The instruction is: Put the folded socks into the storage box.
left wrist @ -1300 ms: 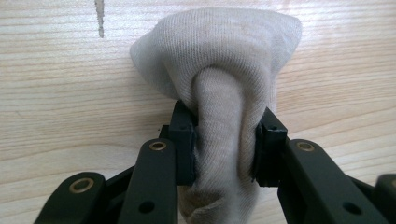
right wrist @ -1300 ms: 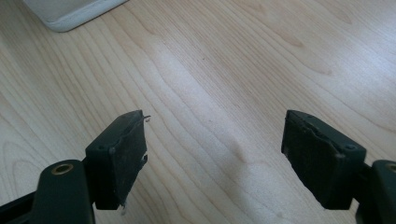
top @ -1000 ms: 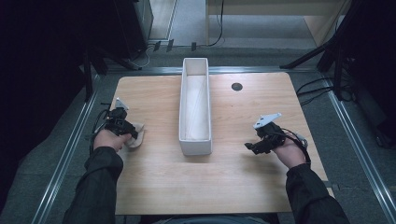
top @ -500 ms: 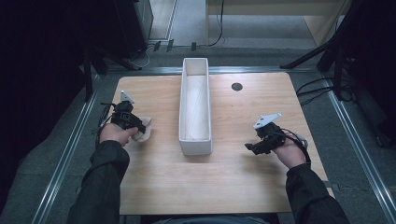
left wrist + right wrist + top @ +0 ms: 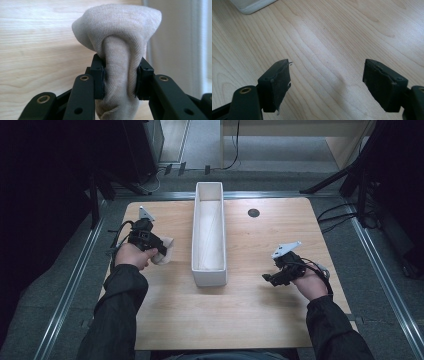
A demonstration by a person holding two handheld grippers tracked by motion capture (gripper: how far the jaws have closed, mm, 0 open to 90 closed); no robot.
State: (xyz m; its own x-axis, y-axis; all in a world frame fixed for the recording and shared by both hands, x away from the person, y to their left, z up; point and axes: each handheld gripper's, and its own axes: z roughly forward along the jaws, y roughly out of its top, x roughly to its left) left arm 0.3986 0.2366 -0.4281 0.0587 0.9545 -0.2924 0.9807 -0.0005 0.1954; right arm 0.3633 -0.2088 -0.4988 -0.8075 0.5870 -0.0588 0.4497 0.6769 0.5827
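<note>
Beige knit cloth [image 5: 120, 45]; white bin [image 5: 209, 240]; pale wood-grain table [image 5: 260, 320]; black hand-held gripper [image 5: 327, 85].

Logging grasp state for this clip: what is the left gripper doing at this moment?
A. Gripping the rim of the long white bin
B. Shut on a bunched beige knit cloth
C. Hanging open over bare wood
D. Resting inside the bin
B: in the left gripper view the left gripper has both jaws pressed into a bunched beige knit cloth, with the long white bin standing apart beside it on the table.
</note>
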